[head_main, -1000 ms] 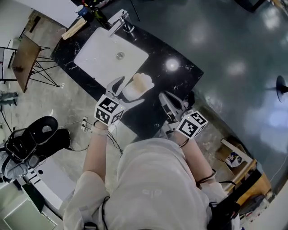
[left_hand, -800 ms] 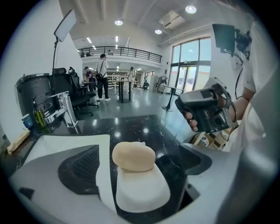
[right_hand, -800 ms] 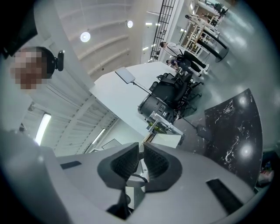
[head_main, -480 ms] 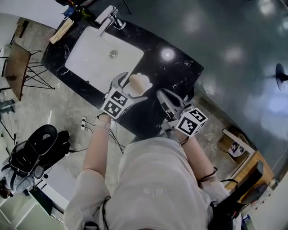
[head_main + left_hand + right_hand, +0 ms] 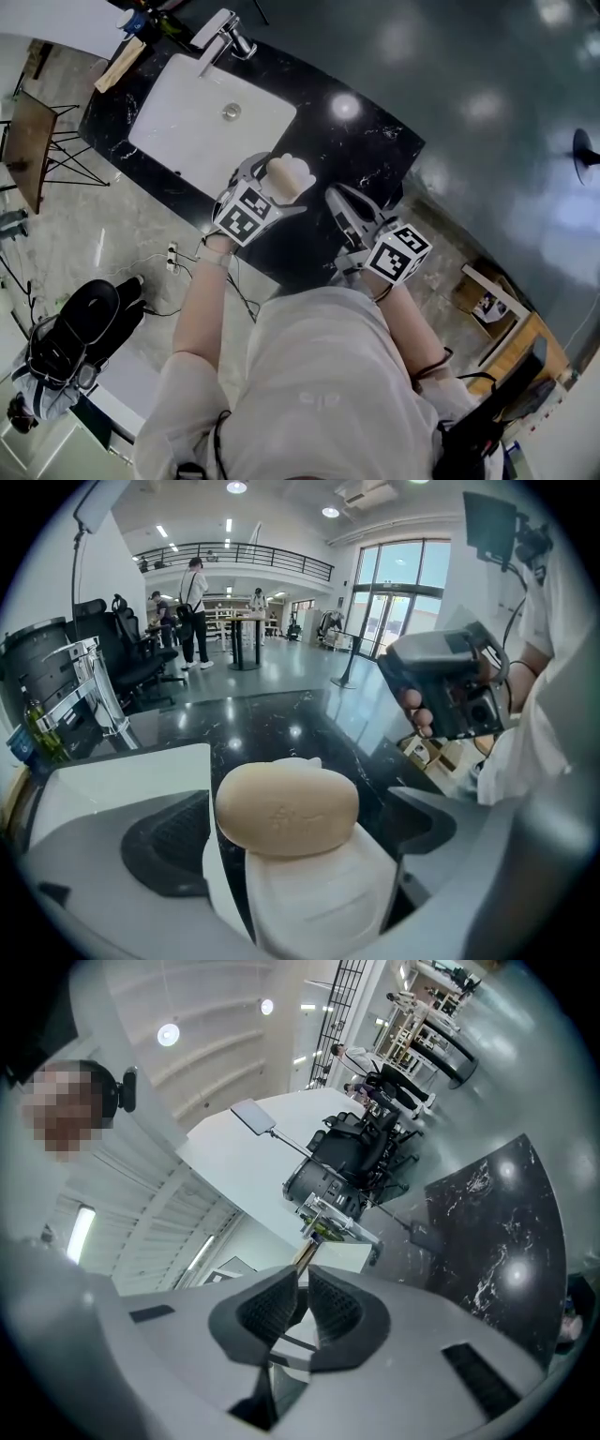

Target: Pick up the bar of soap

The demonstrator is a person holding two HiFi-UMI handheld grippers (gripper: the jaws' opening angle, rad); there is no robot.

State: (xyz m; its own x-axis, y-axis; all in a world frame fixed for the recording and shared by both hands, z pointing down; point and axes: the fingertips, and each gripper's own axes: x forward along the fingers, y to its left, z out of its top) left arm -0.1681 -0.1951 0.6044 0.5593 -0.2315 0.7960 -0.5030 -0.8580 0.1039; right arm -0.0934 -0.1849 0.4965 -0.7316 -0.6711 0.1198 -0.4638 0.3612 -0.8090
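Observation:
A tan oval bar of soap (image 5: pixel 286 808) lies on a white soap dish (image 5: pixel 319 902) on the black marble counter (image 5: pixel 375 141), just right of the sink. My left gripper (image 5: pixel 295 832) is open wide with the soap between its jaws; both dark pads (image 5: pixel 173 841) stand clear of the soap's sides. In the head view the soap (image 5: pixel 289 173) shows pale just past the left gripper (image 5: pixel 274 187). My right gripper (image 5: pixel 349 208) hovers over the counter's near edge, to the right of the soap. Its jaws (image 5: pixel 302 1312) are shut with nothing between them.
A white sink basin (image 5: pixel 211 122) with a chrome faucet (image 5: pixel 225 33) lies left of the soap. Bottles (image 5: pixel 141 19) and a wooden piece (image 5: pixel 117 64) sit at the counter's far left corner. A dark bag (image 5: pixel 80 328) rests on the floor at the left.
My left gripper has moved forward toward the soap, and the soap now sits between its jaws. The right gripper has barely moved.

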